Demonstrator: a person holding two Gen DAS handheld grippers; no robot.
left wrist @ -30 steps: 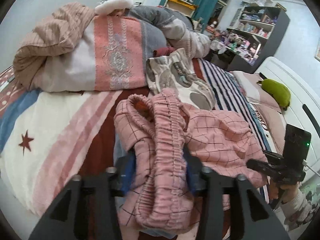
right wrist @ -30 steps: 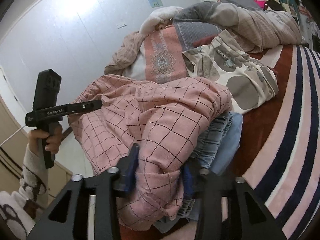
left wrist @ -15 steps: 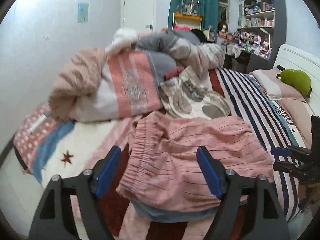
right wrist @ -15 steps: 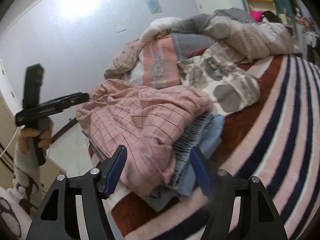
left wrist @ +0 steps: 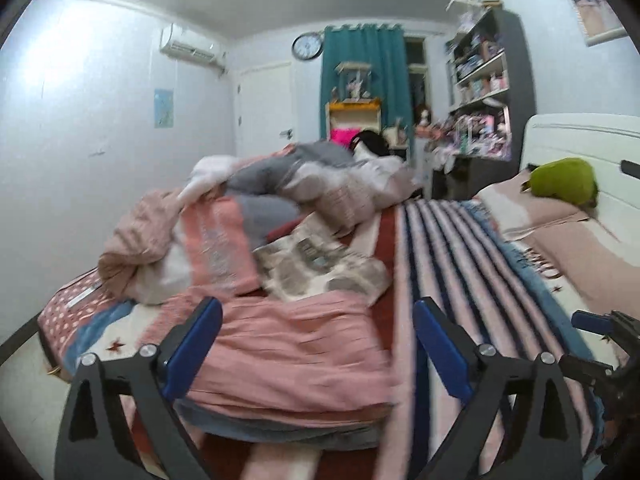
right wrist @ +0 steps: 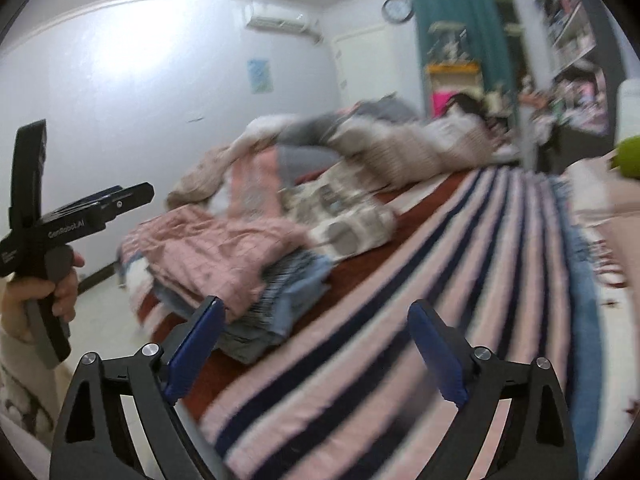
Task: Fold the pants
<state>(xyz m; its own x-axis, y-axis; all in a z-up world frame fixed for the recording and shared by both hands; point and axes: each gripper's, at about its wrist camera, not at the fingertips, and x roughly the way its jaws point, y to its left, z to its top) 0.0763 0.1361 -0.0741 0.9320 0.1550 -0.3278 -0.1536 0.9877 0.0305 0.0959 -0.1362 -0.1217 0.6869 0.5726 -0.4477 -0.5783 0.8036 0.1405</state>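
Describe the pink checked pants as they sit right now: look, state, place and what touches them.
The pink checked pants are soft pink cloth with a thin dark grid, folded into a flat, slightly rumpled bundle. They lie on top of folded grey and pale blue garments at the near edge of the striped bed cover. The grey-patterned folded cloth behind looks to touch them. Neither the left gripper nor the right gripper holds them; both stand open.

A home bedroom: a bed [left wrist: 460,240] with a striped cover, heaped quilts [left wrist: 312,188], a pillow [left wrist: 540,208], teal curtains [left wrist: 364,76], a wall clock [left wrist: 307,46], an air conditioner [left wrist: 192,46], a door [left wrist: 264,108] and cluttered shelves [left wrist: 484,80].
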